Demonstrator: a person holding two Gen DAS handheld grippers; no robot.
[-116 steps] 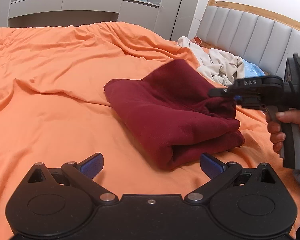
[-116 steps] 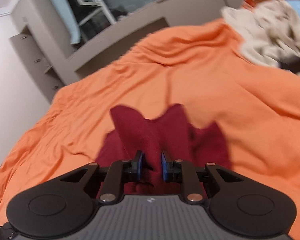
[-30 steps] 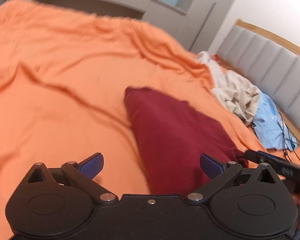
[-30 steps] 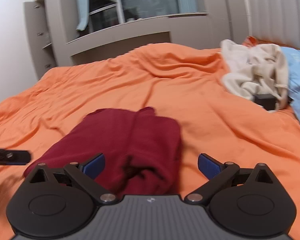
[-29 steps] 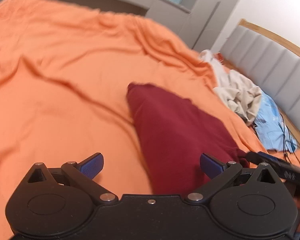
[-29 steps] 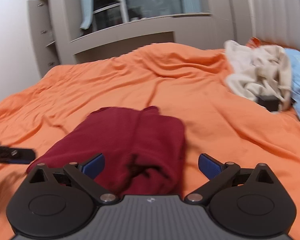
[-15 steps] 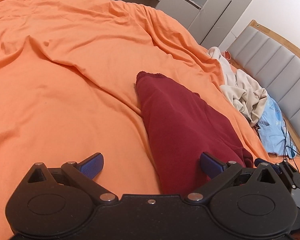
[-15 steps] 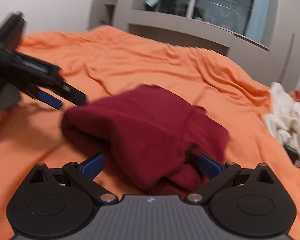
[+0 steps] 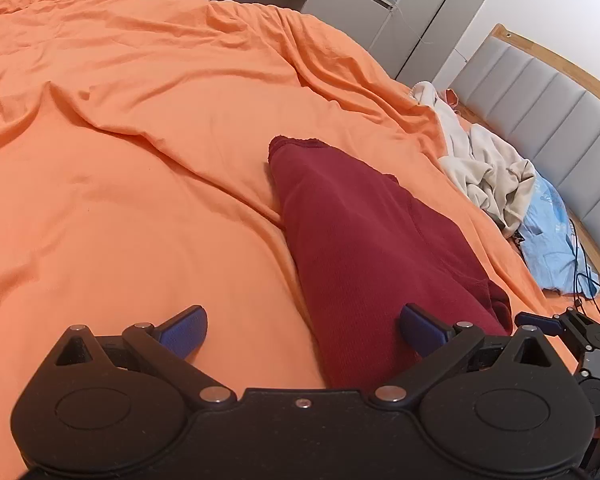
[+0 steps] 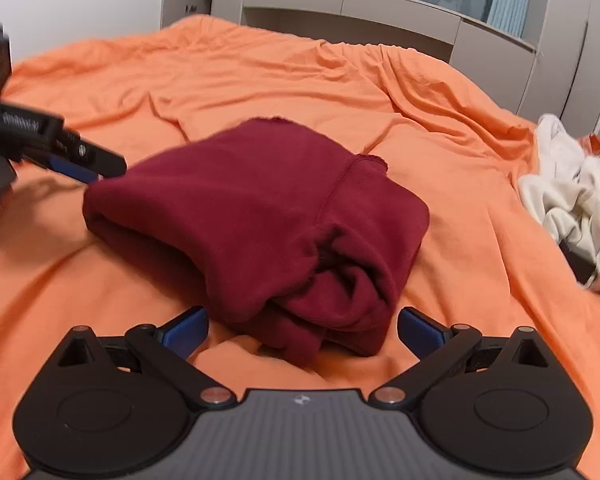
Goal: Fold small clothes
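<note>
While both grippers stand spread and empty, the folded maroon garment (image 10: pixel 256 208) lies lengthwise between the left gripper (image 9: pixel 303 330) and right gripper (image 10: pixel 302 326), its bunched end nearest the right.

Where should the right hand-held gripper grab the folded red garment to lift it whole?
Probably the near bunched end of the red garment, coming in low from the right hand-held gripper side. All layers meet there in a thick roll between its open jaws; the far edge is thin and loose.
</note>
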